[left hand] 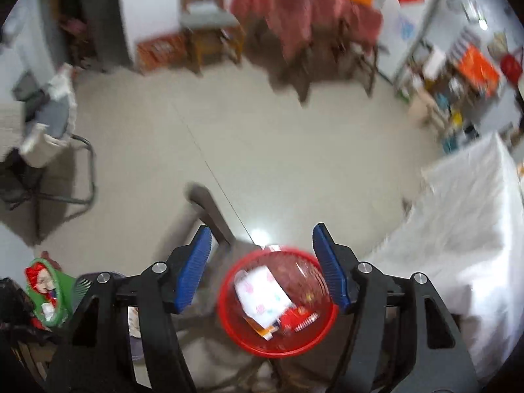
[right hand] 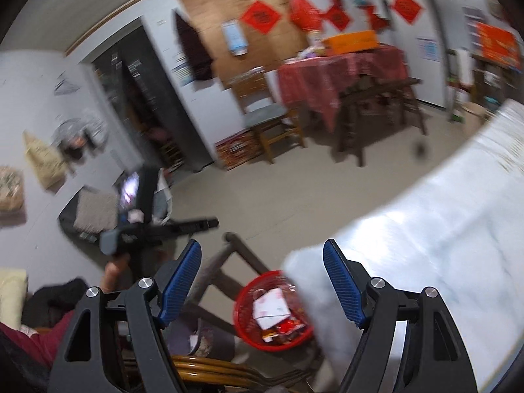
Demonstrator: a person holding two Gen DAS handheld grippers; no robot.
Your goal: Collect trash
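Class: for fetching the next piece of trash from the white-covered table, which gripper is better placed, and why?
Probably the right gripper: open, empty, the table directly ahead. The left gripper, also empty, hangs over the red bin.

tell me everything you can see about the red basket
The red basket is round, with mesh-like walls that look like plastic, standing upright with its mouth open to the top. It holds trash: a white packet with pink marks, plus red and orange wrappers. It sits low beside the white-covered table, in front of a dark wooden chair frame. What it rests on is unclear. Neither hand-held gripper touches it.
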